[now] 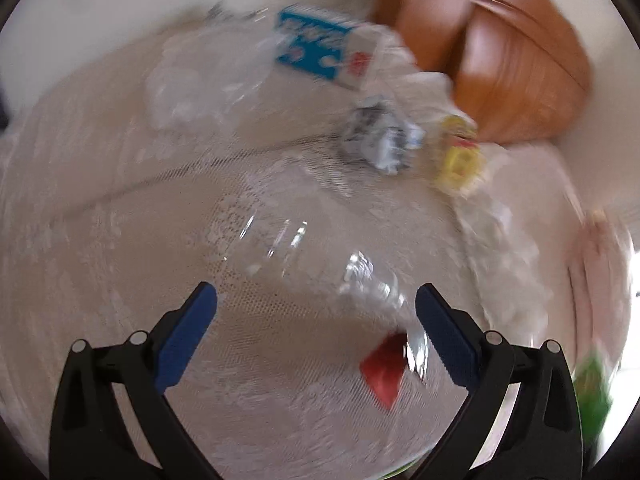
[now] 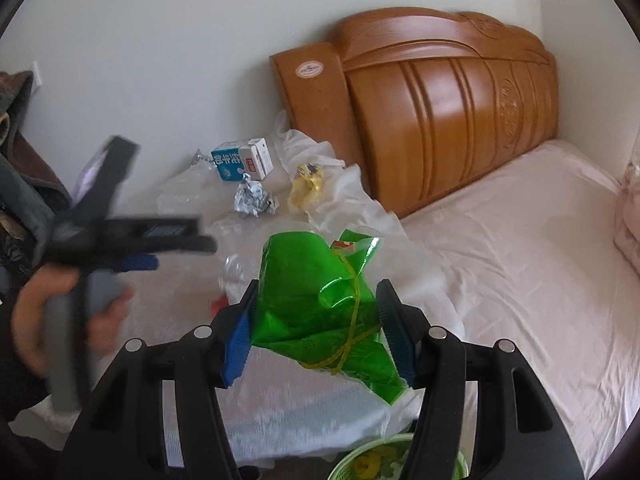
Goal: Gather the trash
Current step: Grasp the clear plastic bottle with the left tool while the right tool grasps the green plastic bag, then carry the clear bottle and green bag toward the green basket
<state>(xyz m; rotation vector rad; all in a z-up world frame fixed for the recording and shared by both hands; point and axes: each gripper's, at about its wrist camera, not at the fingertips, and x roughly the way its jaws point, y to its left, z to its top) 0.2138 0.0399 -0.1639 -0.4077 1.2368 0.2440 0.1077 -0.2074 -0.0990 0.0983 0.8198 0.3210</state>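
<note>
Gripping a crumpled green wrapper (image 2: pixel 320 312) between its blue pads, the right hand-held gripper (image 2: pixel 316 328) holds it above the bed (image 2: pixel 520 260), with a green basket (image 2: pixel 344 464) just below. The left hand-held gripper (image 1: pixel 316 312) hangs spread wide and empty over a clear plastic bottle (image 1: pixel 320 276) with a red cap (image 1: pixel 384 372). Farther off lie a blue milk carton (image 1: pixel 316 46), crumpled foil (image 1: pixel 376 136) and a yellow wrapper (image 1: pixel 460 156) near the wooden headboard (image 2: pixel 440 100).

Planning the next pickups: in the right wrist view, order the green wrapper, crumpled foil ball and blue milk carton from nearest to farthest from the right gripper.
1. Green wrapper, between the right gripper's fingers.
2. Crumpled foil ball, mid-bed, up and left.
3. Blue milk carton, just beyond the foil, near the wall.
</note>
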